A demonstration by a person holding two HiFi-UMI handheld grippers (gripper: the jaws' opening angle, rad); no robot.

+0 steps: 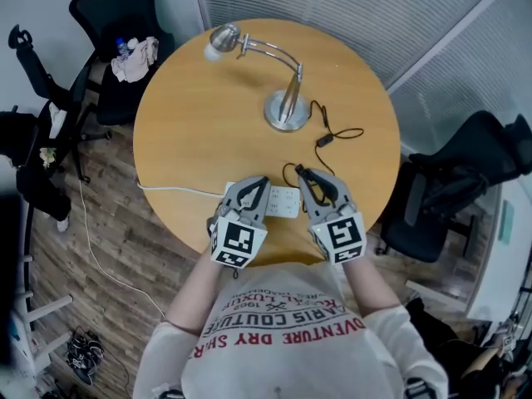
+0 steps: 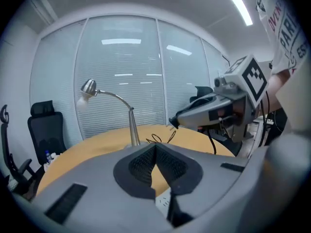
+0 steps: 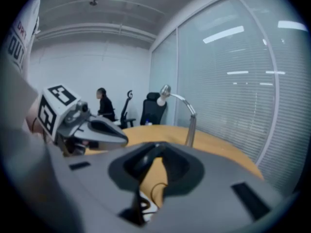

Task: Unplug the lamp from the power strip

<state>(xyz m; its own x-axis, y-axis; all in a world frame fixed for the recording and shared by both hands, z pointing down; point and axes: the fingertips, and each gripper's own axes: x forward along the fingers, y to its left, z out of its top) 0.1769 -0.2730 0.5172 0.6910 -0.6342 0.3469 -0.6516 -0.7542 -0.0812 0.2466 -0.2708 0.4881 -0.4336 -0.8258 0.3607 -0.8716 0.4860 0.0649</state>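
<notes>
A silver desk lamp (image 1: pixel 287 110) stands at the back of the round wooden table (image 1: pixel 183 123). Its black cord (image 1: pixel 328 135) loops forward to the white power strip (image 1: pixel 284 202) near the front edge. My right gripper (image 1: pixel 301 175) is shut on the black plug (image 3: pixel 141 163) at the end of that cord, just above the strip's right end. Whether the plug still sits in the socket is hidden. My left gripper (image 1: pixel 256 188) lies over the strip's left part with its pads (image 2: pixel 141 166) meeting at the tips and nothing between them. The strip (image 2: pixel 163 200) shows below them.
The strip's white cable (image 1: pixel 179 190) runs left off the table edge. Black office chairs stand at the left (image 1: pixel 108 23) and right (image 1: pixel 453 189) of the table. A glass wall with blinds (image 2: pixel 121 81) is behind. A person (image 3: pixel 103 103) sits far off.
</notes>
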